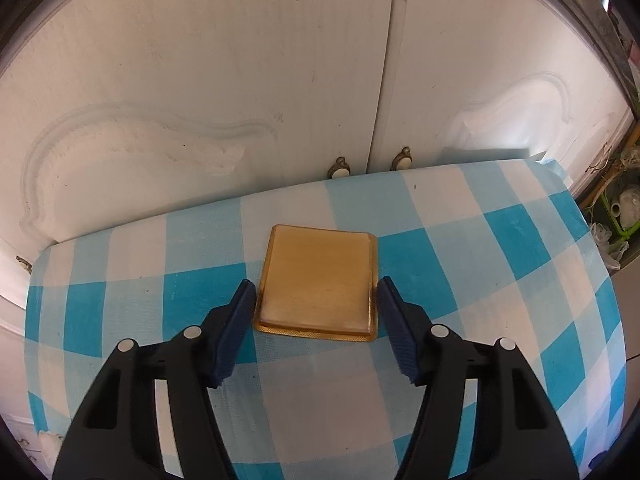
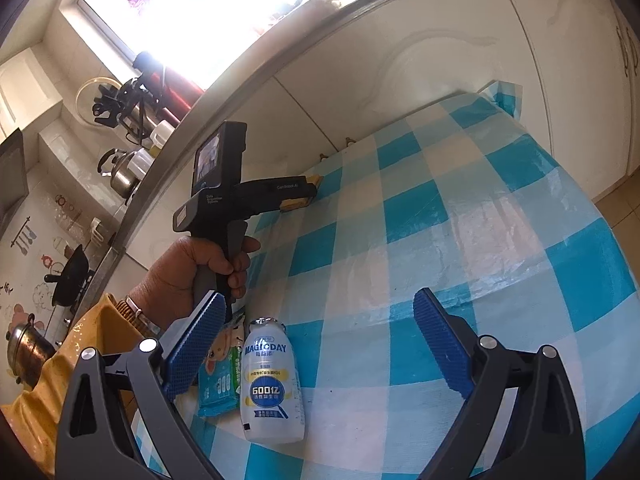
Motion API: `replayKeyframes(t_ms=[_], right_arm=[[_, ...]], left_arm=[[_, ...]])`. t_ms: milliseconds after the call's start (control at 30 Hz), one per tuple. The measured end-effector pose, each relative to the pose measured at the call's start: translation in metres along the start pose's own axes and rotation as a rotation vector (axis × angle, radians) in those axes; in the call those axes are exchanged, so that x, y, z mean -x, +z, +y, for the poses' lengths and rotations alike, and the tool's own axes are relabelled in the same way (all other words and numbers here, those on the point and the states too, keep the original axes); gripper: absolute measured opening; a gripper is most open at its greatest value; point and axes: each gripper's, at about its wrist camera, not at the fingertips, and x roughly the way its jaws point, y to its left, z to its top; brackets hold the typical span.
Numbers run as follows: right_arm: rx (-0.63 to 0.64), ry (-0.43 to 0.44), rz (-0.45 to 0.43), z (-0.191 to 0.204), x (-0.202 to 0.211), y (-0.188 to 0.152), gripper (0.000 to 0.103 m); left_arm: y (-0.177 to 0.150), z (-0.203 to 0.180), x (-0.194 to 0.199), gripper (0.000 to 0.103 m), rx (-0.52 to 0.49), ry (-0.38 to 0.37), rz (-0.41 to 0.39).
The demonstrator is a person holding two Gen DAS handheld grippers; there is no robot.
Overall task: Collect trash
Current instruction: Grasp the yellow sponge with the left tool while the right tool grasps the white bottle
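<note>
A: Status of the left tongs?
B: Clenched on the golden tray, pads at both side edges; tray lies flat on the checked table.
A: Right tongs?
B: Released, hovering beside the white bottle.

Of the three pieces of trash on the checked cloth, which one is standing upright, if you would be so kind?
The white bottle with blue lettering stands upright. The blue wipes packet beside it lies flat, and so does the amber tray.
</note>
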Motion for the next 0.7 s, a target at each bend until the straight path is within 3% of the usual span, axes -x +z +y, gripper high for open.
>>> replayKeyframes(t_ms=[467, 533, 600, 700], right_arm=[[0.216, -0.017, 0.177, 0.039, -0.032, -0.026, 0.094], [0.245, -0.029, 0.192, 0.043, -0.036, -0.031, 0.090], [0.261, -0.043, 0.204, 0.045, -0.038, -0.034, 0.069], [0.285, -0.066, 0.219, 0.049, -0.042, -0.039, 0.065]], left_arm=[[-0.016, 0.014, 0.030, 0.063, 0.059, -0.009, -0.037], [-0.023, 0.014, 0.041, 0.063, 0.071, -0.013, -0.051], [-0.028, 0.018, 0.052, 0.063, 0.081, -0.018, -0.063], [-0.035, 0.023, 0.069, 0.063, 0.089, -0.021, -0.082]])
